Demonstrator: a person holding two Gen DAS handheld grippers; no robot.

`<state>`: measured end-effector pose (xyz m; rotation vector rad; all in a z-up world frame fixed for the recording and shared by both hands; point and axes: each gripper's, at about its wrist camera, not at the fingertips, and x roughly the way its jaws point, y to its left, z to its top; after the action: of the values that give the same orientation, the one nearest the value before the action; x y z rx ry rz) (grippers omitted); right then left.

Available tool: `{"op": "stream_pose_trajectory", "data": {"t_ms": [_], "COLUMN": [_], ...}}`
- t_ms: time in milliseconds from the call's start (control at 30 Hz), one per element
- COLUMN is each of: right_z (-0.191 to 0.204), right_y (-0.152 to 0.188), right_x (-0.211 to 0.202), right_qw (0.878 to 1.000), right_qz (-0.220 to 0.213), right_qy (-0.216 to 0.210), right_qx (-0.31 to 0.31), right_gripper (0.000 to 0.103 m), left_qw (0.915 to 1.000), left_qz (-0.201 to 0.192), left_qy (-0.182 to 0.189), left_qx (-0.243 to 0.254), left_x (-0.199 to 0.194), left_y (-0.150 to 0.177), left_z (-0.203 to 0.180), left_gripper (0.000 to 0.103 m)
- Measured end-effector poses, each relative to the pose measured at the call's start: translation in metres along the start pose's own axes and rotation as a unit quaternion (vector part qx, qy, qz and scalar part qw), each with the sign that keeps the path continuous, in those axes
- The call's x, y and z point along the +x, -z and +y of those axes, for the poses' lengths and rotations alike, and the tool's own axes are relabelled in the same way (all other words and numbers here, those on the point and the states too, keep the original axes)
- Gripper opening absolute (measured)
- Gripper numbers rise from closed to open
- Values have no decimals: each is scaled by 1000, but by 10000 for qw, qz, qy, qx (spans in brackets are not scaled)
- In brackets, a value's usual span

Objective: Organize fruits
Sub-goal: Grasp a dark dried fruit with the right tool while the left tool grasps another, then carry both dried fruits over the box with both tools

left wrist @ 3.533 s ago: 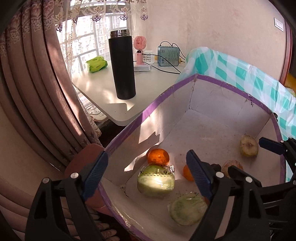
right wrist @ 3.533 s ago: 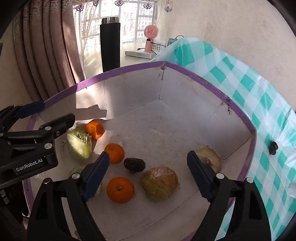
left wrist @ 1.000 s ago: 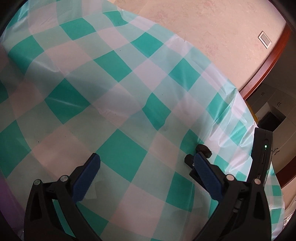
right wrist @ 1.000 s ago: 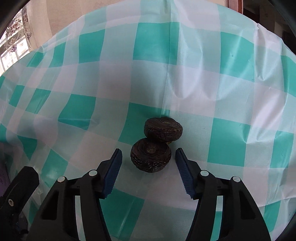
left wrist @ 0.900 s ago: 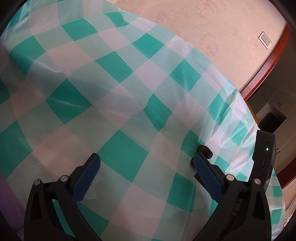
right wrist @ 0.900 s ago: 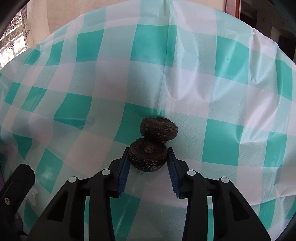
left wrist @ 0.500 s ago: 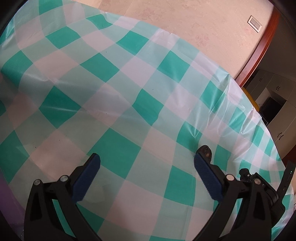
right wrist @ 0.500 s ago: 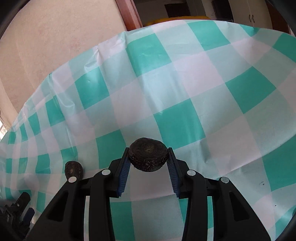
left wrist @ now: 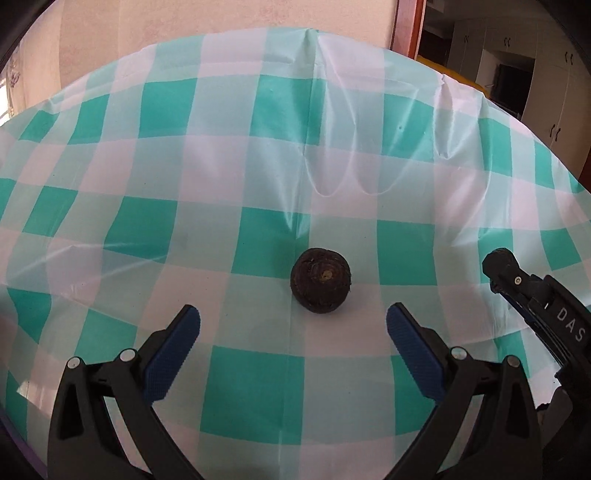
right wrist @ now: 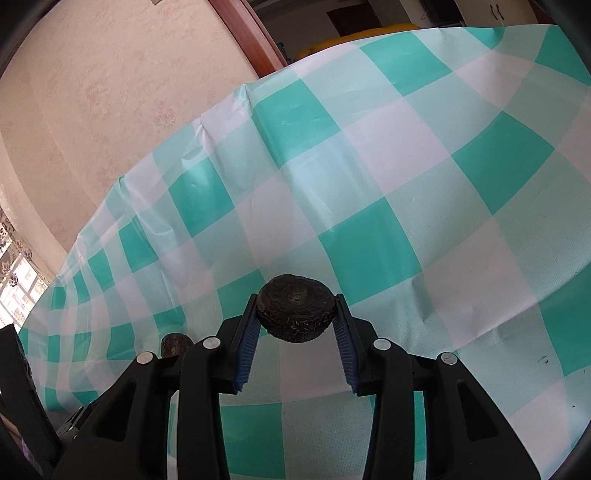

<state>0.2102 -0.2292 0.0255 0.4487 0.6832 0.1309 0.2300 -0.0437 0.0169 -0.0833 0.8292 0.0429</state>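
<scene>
Two dark, wrinkled round fruits are in play. One fruit [right wrist: 295,308] is clamped between the blue pads of my right gripper [right wrist: 295,321], which is shut on it and holds it above the teal-and-white checked tablecloth [right wrist: 406,147]. The other fruit [left wrist: 320,280] lies on the cloth [left wrist: 221,184], just ahead of my left gripper [left wrist: 293,322]. That gripper stands wide open with nothing between its fingers. In the right wrist view this lying fruit [right wrist: 175,343] peeks out behind the left finger. My right gripper [left wrist: 502,266] enters the left wrist view from the right edge.
The table's far edge runs along a pale pink wall [left wrist: 221,22]. A wooden door frame [left wrist: 404,26] and a yellow object [right wrist: 369,31] lie beyond it. Creases cross the cloth behind the lying fruit.
My right gripper closed on the nearer of the two touching fruits and carried it off to the side. My left gripper swung across the cloth and now faces the remaining fruit.
</scene>
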Motion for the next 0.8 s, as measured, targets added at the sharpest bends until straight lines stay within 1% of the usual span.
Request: {"op": "stream_pose_trajectory", "data": {"t_ms": [67, 100, 133, 167, 200, 233, 267, 300, 333, 433, 500, 667, 733, 800], "right_z": [-2, -1, -1, -1, 0, 0, 0, 0, 1, 2, 1, 2, 2, 2], "right_y": [0, 0, 0, 0, 0, 0, 0, 0, 0, 0, 0, 0, 0, 0], "right_x": [-2, -1, -1, -1, -1, -1, 0, 0, 1, 0, 1, 1, 1, 1], "right_qw": [10000, 10000, 10000, 10000, 9999, 9999, 9999, 9999, 9999, 9999, 9999, 9998, 9998, 9998], "right_qz": [9, 22, 29, 32, 38, 46, 59, 74, 81, 89, 106, 91, 90, 97], "right_qy": [-24, -36, -49, -61, -71, -71, -66, -60, -61, -83, -91, -123, -126, -141], "right_qx": [-26, -40, -48, -54, -64, -70, -70, -69, -76, -88, -97, -114, -123, -135], "right_gripper": [39, 39, 39, 39, 39, 39, 39, 39, 39, 39, 39, 39, 39, 39], "left_qw": [9994, 9986, 9977, 9968, 9967, 9972, 9977, 9982, 9987, 9999, 9995, 9959, 9950, 9931], "left_qz": [143, 232, 318, 416, 467, 433, 406, 343, 280, -119, -209, -452, -418, -468], "left_qy": [-131, -205, -265, -294, -241, -181, -27, -55, -90, -114, -30, 131, 71, 0], "left_qx": [288, 422, 530, 608, 625, 588, 545, 494, 410, 4, -247, -773, -904, -1074], "left_x": [12, 18, 24, 30, 33, 32, 32, 29, 25, 0, -18, -74, -95, -111], "left_y": [-7, -10, -12, -14, -15, -16, -16, -15, -12, -3, 8, 63, 87, 108], "left_z": [-11, -16, -19, -20, -20, -18, -15, -12, -8, 9, 19, 54, 62, 65], "left_gripper": [97, 91, 84, 80, 74, 58, 49, 39, 39, 39, 39, 39, 39, 39]}}
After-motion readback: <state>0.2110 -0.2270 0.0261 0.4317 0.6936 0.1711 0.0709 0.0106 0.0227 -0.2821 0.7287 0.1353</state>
